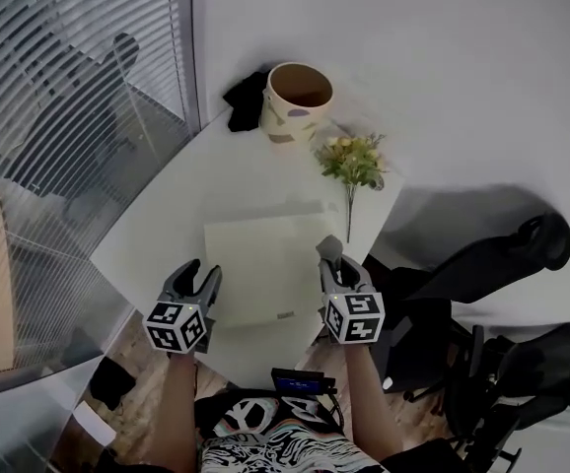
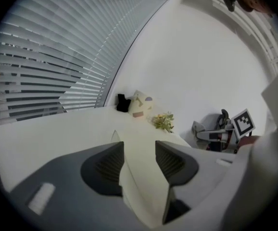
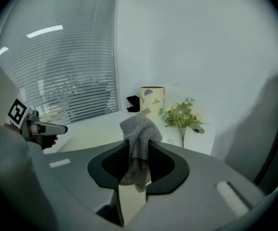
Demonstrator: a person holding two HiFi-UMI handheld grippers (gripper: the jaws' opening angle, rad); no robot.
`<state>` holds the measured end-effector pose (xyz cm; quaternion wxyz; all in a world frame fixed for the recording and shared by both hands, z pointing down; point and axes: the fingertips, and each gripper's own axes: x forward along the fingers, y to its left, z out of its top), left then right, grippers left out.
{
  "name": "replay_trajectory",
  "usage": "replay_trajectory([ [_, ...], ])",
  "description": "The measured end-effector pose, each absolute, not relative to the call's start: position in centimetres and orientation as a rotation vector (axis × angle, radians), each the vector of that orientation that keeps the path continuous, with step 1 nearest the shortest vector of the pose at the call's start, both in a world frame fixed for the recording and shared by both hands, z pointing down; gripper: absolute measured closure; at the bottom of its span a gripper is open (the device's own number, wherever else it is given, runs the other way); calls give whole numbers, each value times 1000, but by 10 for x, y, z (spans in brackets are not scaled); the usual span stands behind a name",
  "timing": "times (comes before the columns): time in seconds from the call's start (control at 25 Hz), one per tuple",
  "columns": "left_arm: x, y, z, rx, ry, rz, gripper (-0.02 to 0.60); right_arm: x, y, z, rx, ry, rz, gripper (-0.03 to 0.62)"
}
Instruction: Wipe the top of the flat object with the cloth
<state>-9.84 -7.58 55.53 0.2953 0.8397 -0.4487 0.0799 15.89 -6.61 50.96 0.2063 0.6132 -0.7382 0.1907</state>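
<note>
A pale, flat rectangular object [image 1: 265, 262] lies on the white table [image 1: 167, 227] in front of me. My left gripper [image 1: 197, 281] is at its near left edge. In the left gripper view the jaws of that gripper [image 2: 139, 159] stand apart, and the object's corner and edge [image 2: 144, 189] run between them. My right gripper [image 1: 330, 256] is at the object's right edge, shut on a grey knitted cloth [image 3: 138, 134]. The cloth sticks up from between the jaws and hangs a little below them.
A patterned paper pot [image 1: 298, 101] and a black item [image 1: 245, 97] stand at the table's far end, with a small bunch of flowers [image 1: 352, 160] to the right. Window blinds [image 1: 68, 106] run along the left. Black office chairs [image 1: 497, 259] stand to the right of the table.
</note>
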Motion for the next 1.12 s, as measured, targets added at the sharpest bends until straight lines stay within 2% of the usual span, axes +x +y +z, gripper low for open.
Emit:
replay_trajectory([
  [0.24, -90, -84, 576, 2196, -1173, 254, 360, 162, -86, 538, 1629, -2002, 543, 525],
  [0.44, -84, -87, 585, 2168, -1173, 277, 359, 164, -90, 556, 1580, -1982, 562, 486],
  [0.56, -84, -87, 589, 2160, -1169, 282, 360, 161, -94, 559, 1561, -1999, 562, 444],
  [0.72, -85, -88, 591, 2152, -1171, 279, 360, 151, -98, 560, 1518, -2056, 590, 351],
  [0.8, -85, -89, 592, 2149, -1171, 278, 360, 149, -102, 553, 1537, -2088, 588, 336],
  [1.0, -85, -91, 595, 2142, -1179, 276, 360, 157, -115, 545, 1617, -2081, 534, 361],
  [1.04, -85, -91, 595, 2142, -1179, 276, 360, 158, -116, 549, 1606, -2063, 529, 425],
  [1.12, -85, -90, 594, 2142, -1179, 276, 360, 161, -117, 555, 1590, -2028, 519, 489],
])
